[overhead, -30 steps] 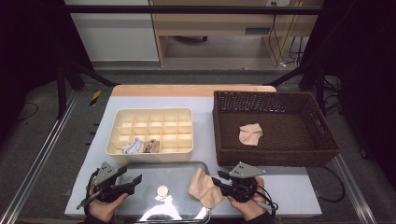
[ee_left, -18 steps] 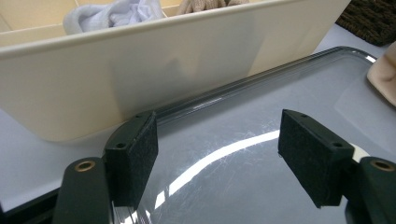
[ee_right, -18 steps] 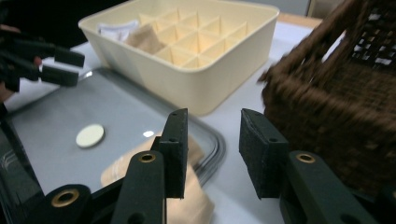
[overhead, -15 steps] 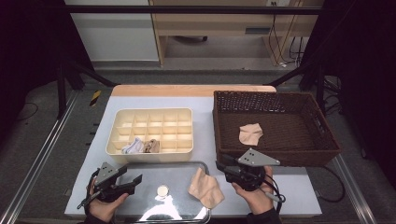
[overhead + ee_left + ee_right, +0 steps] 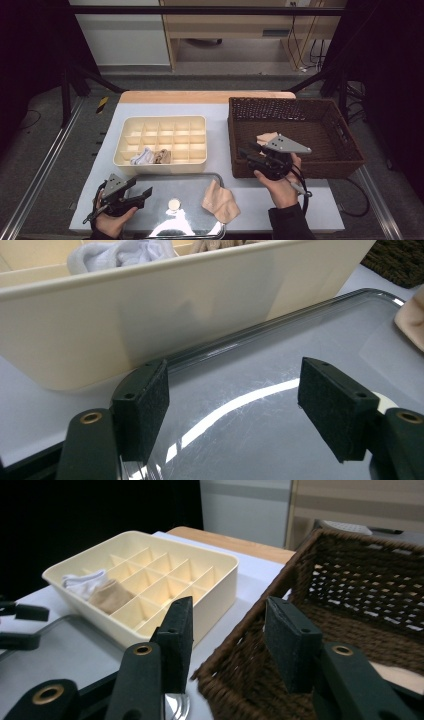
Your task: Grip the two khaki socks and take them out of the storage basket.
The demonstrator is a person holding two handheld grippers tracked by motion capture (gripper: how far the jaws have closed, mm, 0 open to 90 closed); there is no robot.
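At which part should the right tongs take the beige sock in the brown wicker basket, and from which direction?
Probably from straight above, at the raised crumpled fold in the middle of the beige sock. It lies loose on the floor of the wicker basket, whose tall walls block a sideways approach. The right tongs are open and over the basket's front-left part, so a short move forward and down should reach it.

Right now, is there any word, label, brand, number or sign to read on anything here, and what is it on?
None can be read.
The divided box, the wicker basket, the metal tray and the beige cloth on it bear no print.
The grey plates on the left tool and the right tool look plain.
The yellow and black strip on the floor has stripes, no letters.
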